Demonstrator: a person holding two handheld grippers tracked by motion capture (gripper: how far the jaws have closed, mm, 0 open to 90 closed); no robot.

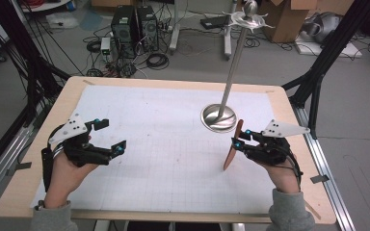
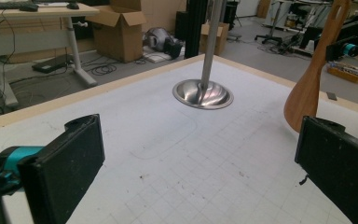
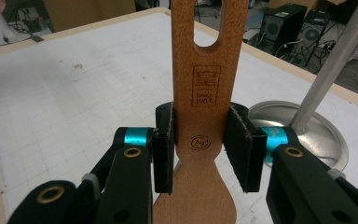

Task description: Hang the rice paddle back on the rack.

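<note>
My right gripper [image 1: 238, 139] [image 3: 199, 147] is shut on a wooden spatula [image 1: 233, 145] [image 3: 200, 93], its black pads clamping the flat handle below the hanging slot. The spatula stands nearly upright, blade end down near the white mat, just in front of the metal stand's round base [image 1: 218, 117] [image 3: 319, 135]. From that base a thin pole [image 1: 237, 53] rises to a hooked top [image 1: 247, 19]. My left gripper [image 1: 112, 135] [image 2: 200, 177] hovers at the left of the table, open, with nothing between its jaws. In the left gripper view the spatula [image 2: 313, 84] shows at the right.
A white gridded mat [image 1: 164, 149] covers the wooden table [image 1: 53, 115]. Black frame struts [image 1: 318, 72] stand at both sides. Computer towers [image 1: 134, 24], cables and cardboard boxes [image 1: 289, 19] lie on the floor beyond the far edge.
</note>
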